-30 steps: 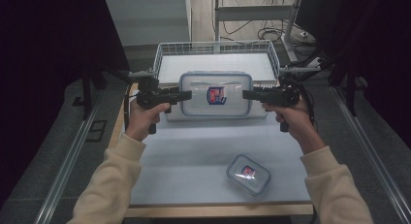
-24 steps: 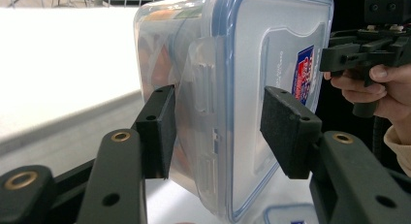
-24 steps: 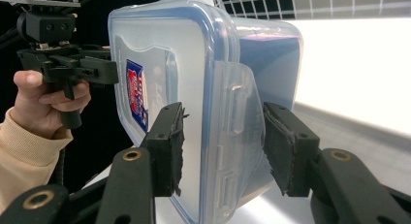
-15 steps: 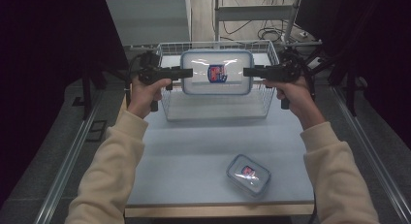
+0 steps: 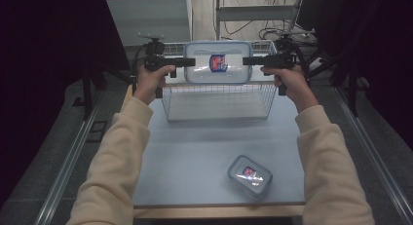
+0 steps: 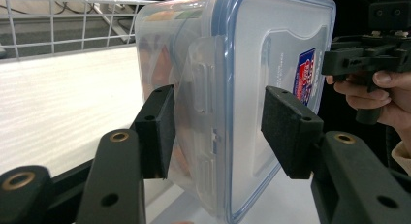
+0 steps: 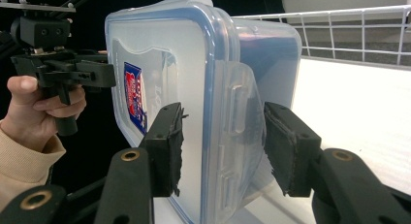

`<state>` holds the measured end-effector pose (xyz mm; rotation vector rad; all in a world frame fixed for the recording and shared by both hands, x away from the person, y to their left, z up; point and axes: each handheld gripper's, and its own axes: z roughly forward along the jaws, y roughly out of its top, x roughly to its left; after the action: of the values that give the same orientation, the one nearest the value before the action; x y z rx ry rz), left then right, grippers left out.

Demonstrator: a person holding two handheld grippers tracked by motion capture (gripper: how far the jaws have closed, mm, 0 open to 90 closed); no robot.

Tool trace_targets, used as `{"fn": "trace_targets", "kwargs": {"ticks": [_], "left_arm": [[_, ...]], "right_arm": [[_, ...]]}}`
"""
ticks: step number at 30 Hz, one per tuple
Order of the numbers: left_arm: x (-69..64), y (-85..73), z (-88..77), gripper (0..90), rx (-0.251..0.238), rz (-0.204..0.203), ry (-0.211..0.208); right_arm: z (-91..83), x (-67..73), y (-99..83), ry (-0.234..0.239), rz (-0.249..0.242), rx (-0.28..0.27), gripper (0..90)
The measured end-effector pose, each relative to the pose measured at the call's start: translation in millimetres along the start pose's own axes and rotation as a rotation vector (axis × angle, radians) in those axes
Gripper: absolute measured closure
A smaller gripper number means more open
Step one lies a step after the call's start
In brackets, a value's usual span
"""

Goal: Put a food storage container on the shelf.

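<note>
Claws on both my hands are at work on one thing: the big clear container (image 5: 218, 62) with the blue-rimmed lid hangs between them, clear of the worktop (image 5: 204, 152). My left claw (image 5: 189, 62) is spread about as wide as the container's short end is thick. In the left gripper view, my left claw (image 6: 215, 124) straddles that end at its latch tab; the pad on the body side lies against the clear wall, while the pad on the lid side seems to stand slightly apart from the lid, though I cannot tell for sure.

My right claw (image 5: 248, 61) takes the opposite end the same way. In the right gripper view, my right claw (image 7: 220, 146) has one pad on the lid face and the other on the body side, both looking pressed close beside the latch tab there.

The container is held upright on its long edge, its lid with the red and blue label (image 5: 218, 62) turned towards me. Just behind and below my claws sits a white wire basket (image 5: 218, 101), and the container hangs above the basket's near part. Well back from my claws, towards my own edge of the worktop and on my right, lies a small container (image 5: 249, 175) of the same kind, flat on its base.
</note>
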<state>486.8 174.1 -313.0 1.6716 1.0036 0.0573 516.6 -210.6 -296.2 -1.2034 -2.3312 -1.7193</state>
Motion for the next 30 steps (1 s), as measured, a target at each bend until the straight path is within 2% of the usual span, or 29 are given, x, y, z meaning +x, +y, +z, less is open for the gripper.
{"fn": "trace_targets", "kwargs": {"ticks": [6, 9, 13, 17, 19, 20, 22, 24, 25, 27, 30], "left_arm": [[10.4, 3.8, 4.6, 48.4, -0.012, -0.061, -0.020], [15.3, 4.7, 7.0, 48.2, -0.033, -0.105, -0.029], [21.3, 6.6, 11.8, 46.5, -0.049, -0.143, -0.023], [28.0, 7.3, 19.6, 44.0, -0.066, -0.202, -0.022], [33.2, 7.2, 23.1, 42.1, -0.071, -0.227, -0.025], [35.4, 7.3, 24.8, 41.3, -0.074, -0.242, -0.014], [38.9, 7.6, 29.0, 40.1, -0.068, -0.241, 0.018], [39.7, 7.7, 31.6, 37.6, -0.064, -0.246, 0.013], [38.1, 7.9, 32.4, 35.7, -0.071, -0.239, 0.029], [35.9, 8.5, 31.6, 29.9, -0.078, -0.221, 0.074], [34.5, 8.7, 24.8, 25.5, -0.106, -0.201, 0.101]], "right_arm": [[6.4, -7.5, 8.6, -0.015, 0.051, 0.008, 48.1], [9.9, -10.4, 12.3, -0.019, 0.076, 0.017, 47.7], [15.1, -13.8, 14.9, -0.023, 0.106, 0.014, 46.6], [19.9, -18.4, 17.6, -0.054, 0.150, 0.007, 44.8], [23.3, -21.1, 18.8, -0.073, 0.187, -0.005, 44.0], [25.2, -21.8, 19.3, -0.091, 0.197, -0.008, 43.6], [30.0, -21.6, 19.9, -0.130, 0.210, -0.004, 44.2], [35.6, -19.3, 19.7, -0.171, 0.208, -0.004, 39.9], [37.2, -17.9, 19.3, -0.183, 0.215, -0.018, 39.6], [37.9, -14.7, 17.6, -0.198, 0.202, -0.035, 39.3], [32.7, -10.2, 15.2, -0.204, 0.171, -0.048, 36.7]]}}
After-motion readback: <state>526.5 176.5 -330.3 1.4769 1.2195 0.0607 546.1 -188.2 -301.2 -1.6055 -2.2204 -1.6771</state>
